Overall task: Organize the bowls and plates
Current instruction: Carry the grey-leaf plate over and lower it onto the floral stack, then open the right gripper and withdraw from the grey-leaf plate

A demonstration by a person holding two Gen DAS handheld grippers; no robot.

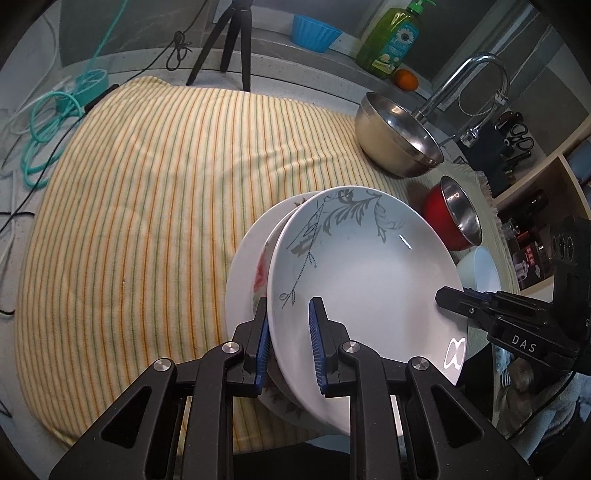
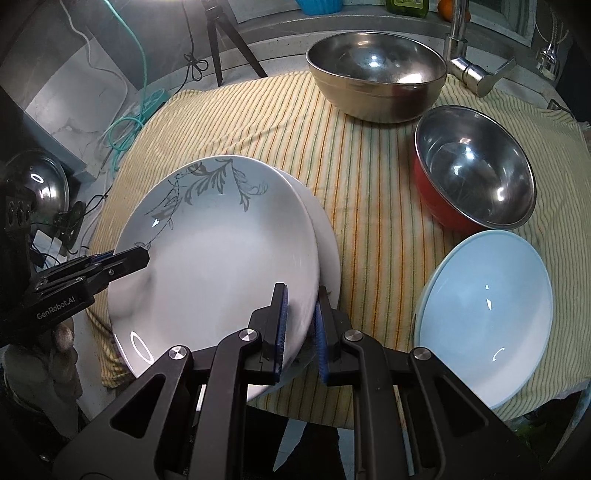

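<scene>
A grey leaf-patterned plate (image 1: 365, 266) sits tilted on a stack of white plates (image 1: 243, 266) on the striped towel (image 1: 147, 177). My left gripper (image 1: 290, 332) straddles its left rim with a gap at the right pad. My right gripper (image 2: 300, 325) closes on the plate's (image 2: 218, 266) right rim; it also shows in the left wrist view (image 1: 448, 295). The left gripper shows in the right wrist view (image 2: 142, 256). A large steel bowl (image 2: 376, 85), a red bowl (image 2: 476, 173) and a light blue bowl (image 2: 487, 332) stand to the right.
A faucet (image 1: 476, 81), a green soap bottle (image 1: 391, 40), an orange (image 1: 405, 79) and a blue tub (image 1: 314, 31) line the back counter. A tripod (image 1: 229, 48) and teal cable (image 1: 48, 122) lie at the back left. Shelves (image 1: 528, 155) stand right.
</scene>
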